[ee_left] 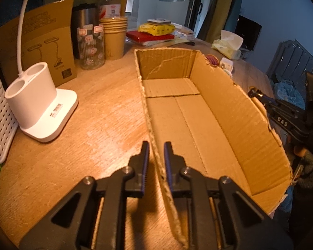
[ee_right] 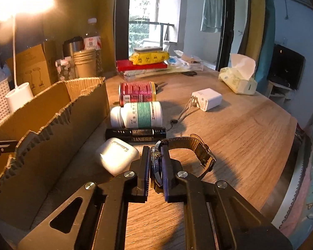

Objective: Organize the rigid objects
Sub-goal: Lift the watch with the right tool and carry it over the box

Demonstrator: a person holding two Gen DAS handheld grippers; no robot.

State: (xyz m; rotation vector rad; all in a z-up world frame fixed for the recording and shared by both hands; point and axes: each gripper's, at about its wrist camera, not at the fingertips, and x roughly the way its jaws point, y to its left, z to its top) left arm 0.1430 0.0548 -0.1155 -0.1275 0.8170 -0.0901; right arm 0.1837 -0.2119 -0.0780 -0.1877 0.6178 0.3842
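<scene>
A: The right gripper (ee_right: 156,162) had pinched the wristwatch (ee_right: 158,162) by its rigid case, near the earbud case (ee_right: 116,158).

B: Smart, since the strap (ee_right: 189,143) flopped loose. And the left gripper (ee_left: 156,156) was clamped on the cardboard box (ee_left: 229,112) at its near left wall, steadying it.

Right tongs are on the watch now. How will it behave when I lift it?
The right tongs clamp the watch by its case, so the case should stay put. The strap arcs free to one side and will probably swing or droop. The glass face may be slippery and scratch-prone.
</scene>
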